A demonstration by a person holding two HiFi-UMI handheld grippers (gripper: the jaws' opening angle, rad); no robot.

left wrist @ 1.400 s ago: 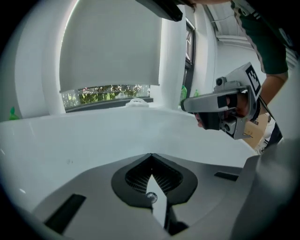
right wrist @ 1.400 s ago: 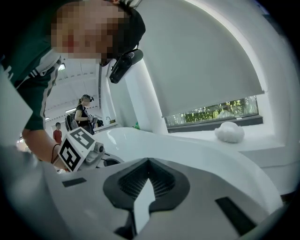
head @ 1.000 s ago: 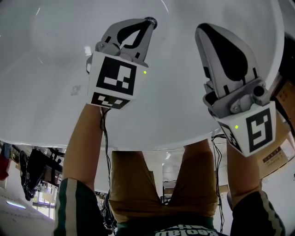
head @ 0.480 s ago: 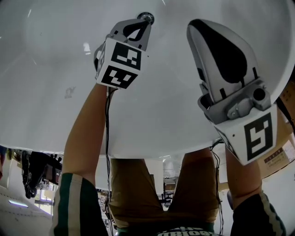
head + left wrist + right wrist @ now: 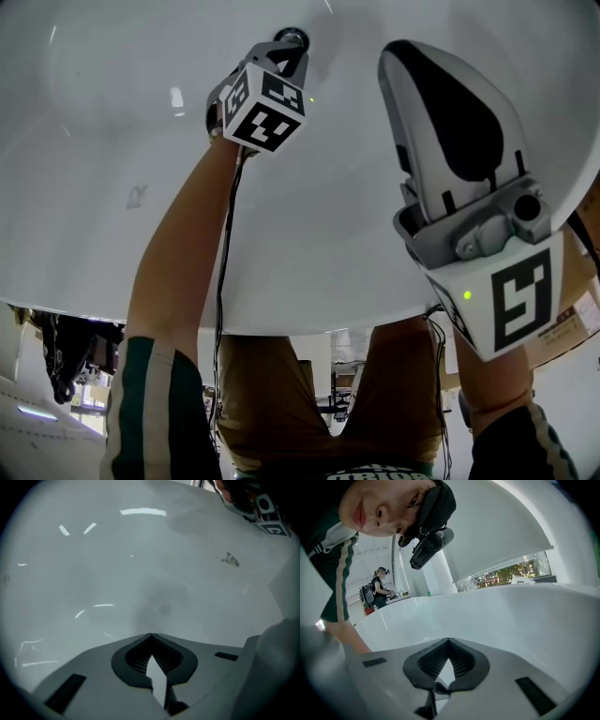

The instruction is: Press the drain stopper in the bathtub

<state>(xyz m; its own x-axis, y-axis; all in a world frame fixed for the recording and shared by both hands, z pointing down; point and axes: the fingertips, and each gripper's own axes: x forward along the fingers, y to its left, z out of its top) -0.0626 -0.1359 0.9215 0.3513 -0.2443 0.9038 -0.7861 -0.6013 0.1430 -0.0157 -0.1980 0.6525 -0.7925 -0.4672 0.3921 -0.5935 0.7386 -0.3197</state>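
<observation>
Left gripper, jaws closed on nothing, points down at the drain stopper; contact unclear. Next: press straight down.

White bathtub, grey left gripper (black-and-white marker cube), tan shorts

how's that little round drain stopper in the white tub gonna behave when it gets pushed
The small round dark metal drain stopper looks rigid and seated in the glossy white bathtub, so it should probably sink straight rather than roll or tip. Its shiny cap may be slippery, so the closed left tongs could skid if pressed off-centre.
</observation>
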